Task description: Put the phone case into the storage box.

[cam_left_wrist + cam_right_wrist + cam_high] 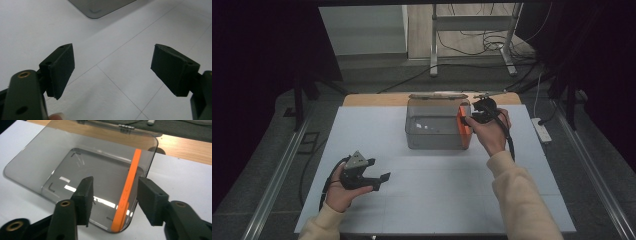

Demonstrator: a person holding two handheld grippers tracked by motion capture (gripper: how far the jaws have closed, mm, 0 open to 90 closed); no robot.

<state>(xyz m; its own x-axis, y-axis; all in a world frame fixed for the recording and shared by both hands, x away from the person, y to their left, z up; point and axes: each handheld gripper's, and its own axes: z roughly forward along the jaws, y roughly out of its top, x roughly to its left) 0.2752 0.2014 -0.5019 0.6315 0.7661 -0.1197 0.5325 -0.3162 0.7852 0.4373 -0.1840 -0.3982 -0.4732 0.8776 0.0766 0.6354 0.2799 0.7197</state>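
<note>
At twelve o'clock on our white table (437, 200), the clear box (432, 131) holds an orange phone (463, 126) against its three-o'clock wall. Our right gripper (113, 195) straddles it, jaws released; left gripper (382, 181) gapes empty at seven o'clock. Cables (482, 45) cross the floor beyond.

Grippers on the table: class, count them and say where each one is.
2. The left gripper hangs open over the near-left of the white table. The right gripper is at the clear box, its jaws astride the orange piece at the right wall.
</note>
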